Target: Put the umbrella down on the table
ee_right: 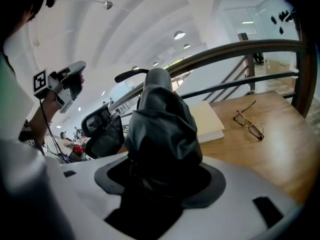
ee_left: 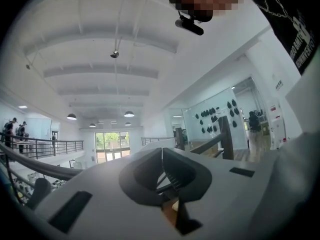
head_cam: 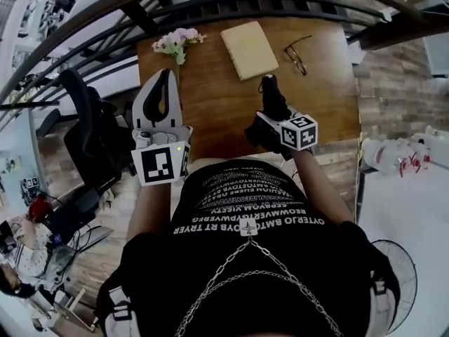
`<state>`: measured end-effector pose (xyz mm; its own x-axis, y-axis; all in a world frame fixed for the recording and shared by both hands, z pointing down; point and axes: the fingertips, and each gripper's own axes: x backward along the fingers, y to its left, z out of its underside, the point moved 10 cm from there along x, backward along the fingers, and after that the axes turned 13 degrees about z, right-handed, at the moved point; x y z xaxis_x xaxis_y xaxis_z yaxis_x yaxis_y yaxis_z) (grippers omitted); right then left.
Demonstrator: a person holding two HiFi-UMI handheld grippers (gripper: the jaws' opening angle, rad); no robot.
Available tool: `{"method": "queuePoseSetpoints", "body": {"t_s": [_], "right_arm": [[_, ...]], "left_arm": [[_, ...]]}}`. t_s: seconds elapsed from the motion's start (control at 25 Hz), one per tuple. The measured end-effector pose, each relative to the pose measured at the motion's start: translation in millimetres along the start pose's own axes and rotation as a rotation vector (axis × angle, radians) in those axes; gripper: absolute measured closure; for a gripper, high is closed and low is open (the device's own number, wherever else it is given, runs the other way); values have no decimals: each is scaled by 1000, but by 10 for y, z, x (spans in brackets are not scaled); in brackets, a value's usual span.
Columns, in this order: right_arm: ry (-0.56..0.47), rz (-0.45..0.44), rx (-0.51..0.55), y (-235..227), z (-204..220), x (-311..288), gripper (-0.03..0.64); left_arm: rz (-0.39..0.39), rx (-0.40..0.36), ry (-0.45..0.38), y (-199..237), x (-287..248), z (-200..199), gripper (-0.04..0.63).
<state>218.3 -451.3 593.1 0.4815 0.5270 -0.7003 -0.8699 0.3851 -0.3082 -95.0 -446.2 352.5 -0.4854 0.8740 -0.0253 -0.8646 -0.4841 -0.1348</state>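
Black folded fabric umbrella clamped in right claw, over brown wooden table, 6 o'clock edge, seemingly not down yet. Left claw together, empty. Next: lower onto bare wood, unclamp.

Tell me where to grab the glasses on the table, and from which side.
Take the glasses at the bridge between the lenses, coming straight down from above. They lie on the table with both temples unfolded, a thin frame with no tall side to pinch. The bridge is probably the stiffest central spot, and gripping there keeps pressure off the lenses.
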Motion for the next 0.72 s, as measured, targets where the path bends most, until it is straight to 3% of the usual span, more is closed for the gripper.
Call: {"method": "queuePoseSetpoints", "body": {"t_s": [0.32, 0.72], "right_arm": [[139, 29, -48, -93, 359, -548, 334], [288, 101, 12, -122, 614, -947, 321]], "left_arm": [[6, 10, 57, 167, 18, 172, 565], [-6, 9, 80, 134, 197, 169, 565]]}}
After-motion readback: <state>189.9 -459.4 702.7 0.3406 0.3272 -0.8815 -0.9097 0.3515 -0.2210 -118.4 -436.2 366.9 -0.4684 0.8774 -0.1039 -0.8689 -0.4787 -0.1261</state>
